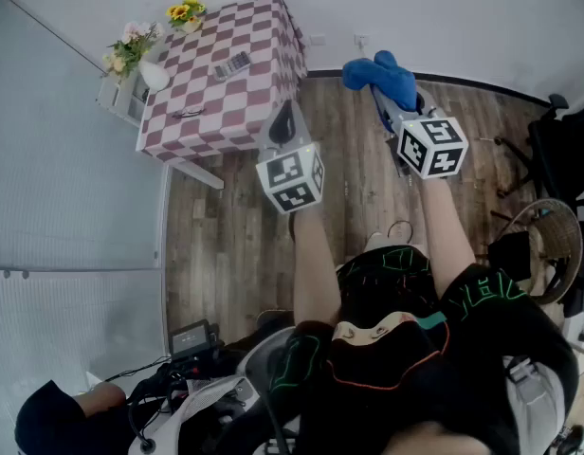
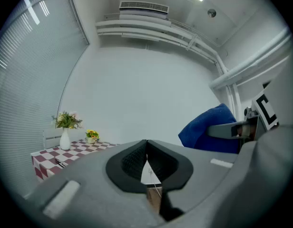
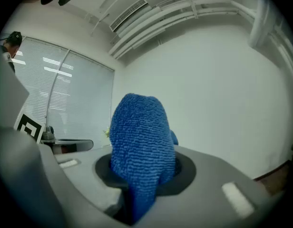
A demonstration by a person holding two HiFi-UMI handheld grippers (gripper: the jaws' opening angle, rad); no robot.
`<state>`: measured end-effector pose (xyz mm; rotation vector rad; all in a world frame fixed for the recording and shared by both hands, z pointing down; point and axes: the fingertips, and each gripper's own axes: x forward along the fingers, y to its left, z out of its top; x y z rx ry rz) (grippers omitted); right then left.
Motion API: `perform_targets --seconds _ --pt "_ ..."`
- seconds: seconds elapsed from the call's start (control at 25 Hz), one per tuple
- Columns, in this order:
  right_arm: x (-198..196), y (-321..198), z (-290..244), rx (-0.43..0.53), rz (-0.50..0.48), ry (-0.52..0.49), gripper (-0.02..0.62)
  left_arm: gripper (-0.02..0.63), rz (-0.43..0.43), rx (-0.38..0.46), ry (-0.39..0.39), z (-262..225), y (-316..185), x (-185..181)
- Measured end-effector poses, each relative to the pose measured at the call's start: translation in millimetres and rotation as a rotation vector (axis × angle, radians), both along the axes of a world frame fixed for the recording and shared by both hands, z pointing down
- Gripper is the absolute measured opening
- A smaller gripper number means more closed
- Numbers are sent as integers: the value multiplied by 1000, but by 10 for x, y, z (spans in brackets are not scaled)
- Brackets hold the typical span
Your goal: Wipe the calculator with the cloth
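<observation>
At far left edge of checkered surface (image 1: 264, 36): white vase of flowers (image 1: 152, 74). Toward back of surface: small pot of yellow flowers (image 1: 186, 13). Near middle of surface: calculator (image 1: 232, 65), lying flat. Just right of surface, over wooden floor (image 1: 226, 245): left claw (image 1: 284, 126), tips together, nothing held. Farther right of surface, well apart from calculator: right claw (image 1: 392, 102), clamped on blue cloth (image 1: 382, 76), cloth bulging past tips.

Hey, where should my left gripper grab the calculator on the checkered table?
Probably across its two long edges, near the middle, coming straight down from above. The calculator lies flat and slim on the table, turned diagonally, so turn the left gripper to match and open its shut jaws first.
</observation>
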<state>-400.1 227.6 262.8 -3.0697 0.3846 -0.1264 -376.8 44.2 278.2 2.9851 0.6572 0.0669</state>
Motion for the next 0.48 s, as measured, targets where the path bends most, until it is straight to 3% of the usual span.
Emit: perform_targets --seconds 0.48 --pt "32 106 151 8 13 -18 106 11 18 1 -16 115 140 16"
